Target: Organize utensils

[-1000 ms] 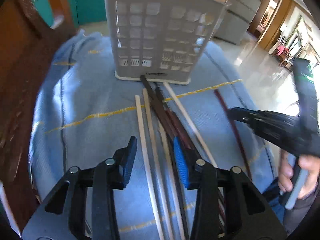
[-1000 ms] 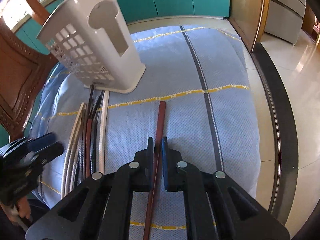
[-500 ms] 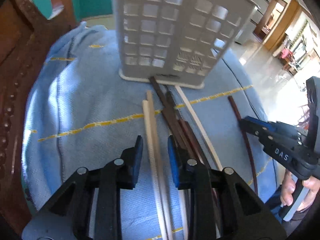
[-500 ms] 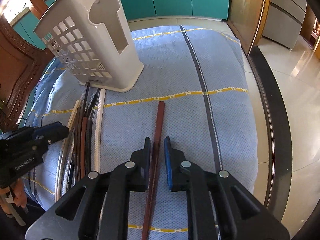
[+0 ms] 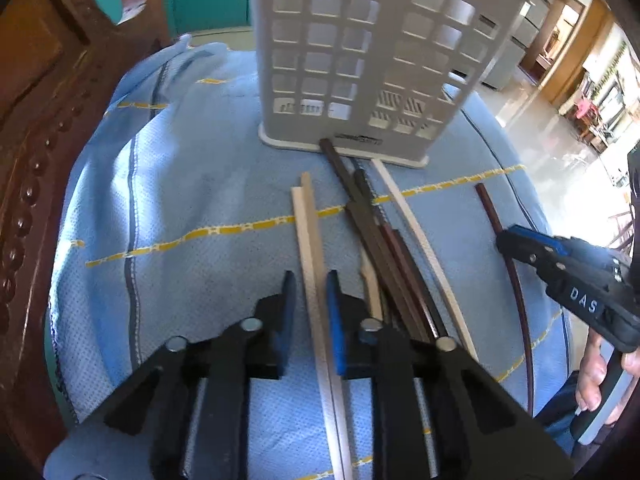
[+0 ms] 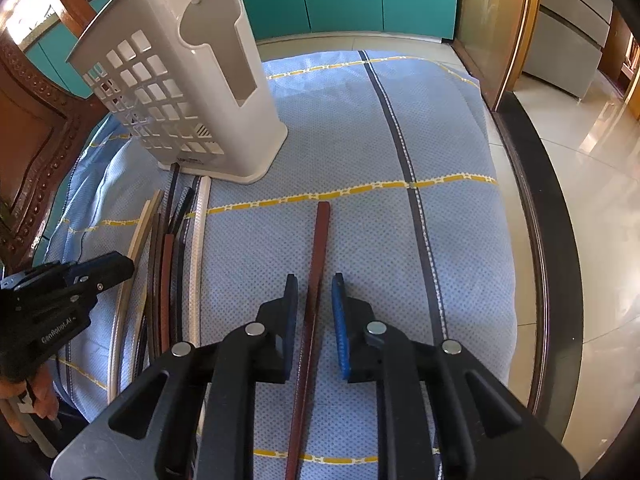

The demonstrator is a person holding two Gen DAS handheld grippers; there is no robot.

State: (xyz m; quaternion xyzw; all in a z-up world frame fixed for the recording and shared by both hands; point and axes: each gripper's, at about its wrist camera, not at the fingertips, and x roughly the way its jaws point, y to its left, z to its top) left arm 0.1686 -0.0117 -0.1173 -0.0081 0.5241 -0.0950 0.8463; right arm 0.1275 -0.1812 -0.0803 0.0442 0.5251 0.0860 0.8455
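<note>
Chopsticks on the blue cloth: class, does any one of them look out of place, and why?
Yes. One reddish-brown chopstick lies alone on the cloth, apart from the bundle of chopsticks that lies by the white holder. It lies between the right gripper's opening jaws.

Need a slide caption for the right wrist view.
Right gripper jaws opening astride a reddish-brown chopstick on the blue cloth, white holder behind.
</note>
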